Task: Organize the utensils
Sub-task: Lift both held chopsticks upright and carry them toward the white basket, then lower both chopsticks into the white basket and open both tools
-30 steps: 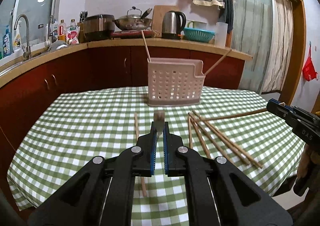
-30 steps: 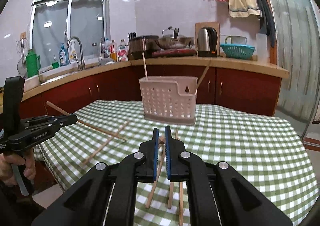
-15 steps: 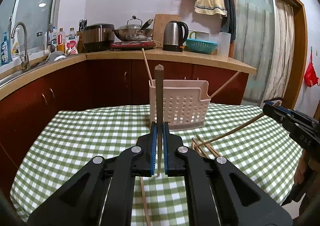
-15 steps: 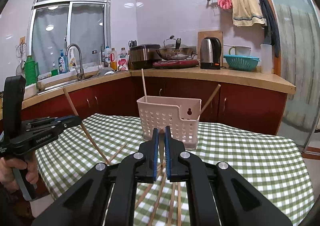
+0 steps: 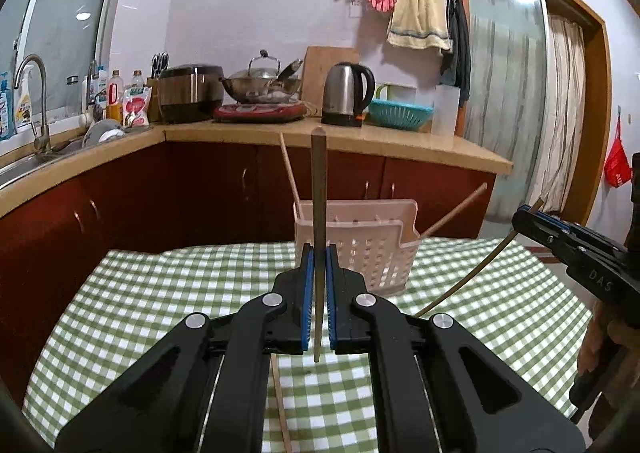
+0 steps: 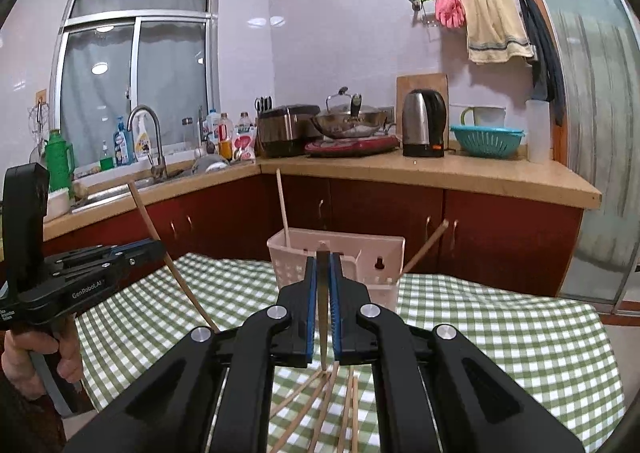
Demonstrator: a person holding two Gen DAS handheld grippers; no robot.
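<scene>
While both hands hung over the checked table (image 5: 160,293), each gripper was pinched shut on a single wooden chopstick. The left gripper (image 5: 316,253) held its chopstick (image 5: 319,189) close to upright, clamped low on the shaft so that most of the length stood above the pads and only a short tail hung beneath. The right gripper (image 6: 320,261) had its own chopstick (image 6: 322,301) nipped nearer the top, the long end trailing down toward the cloth. Beyond both stood the pale perforated caddy (image 6: 380,253), with two sticks already leaning in it, one at each end. More loose chopsticks (image 6: 320,405) lay fanned on the table beneath the right gripper.

To my eye these were light, stiff, smooth sticks, nothing fragile about them, but liable to swivel between flat pads if held by one narrow point. A hold nearer the middle looked steadier than one near an end. I judged the long free length on the left stick the likelier to swing when tipped toward the caddy.
</scene>
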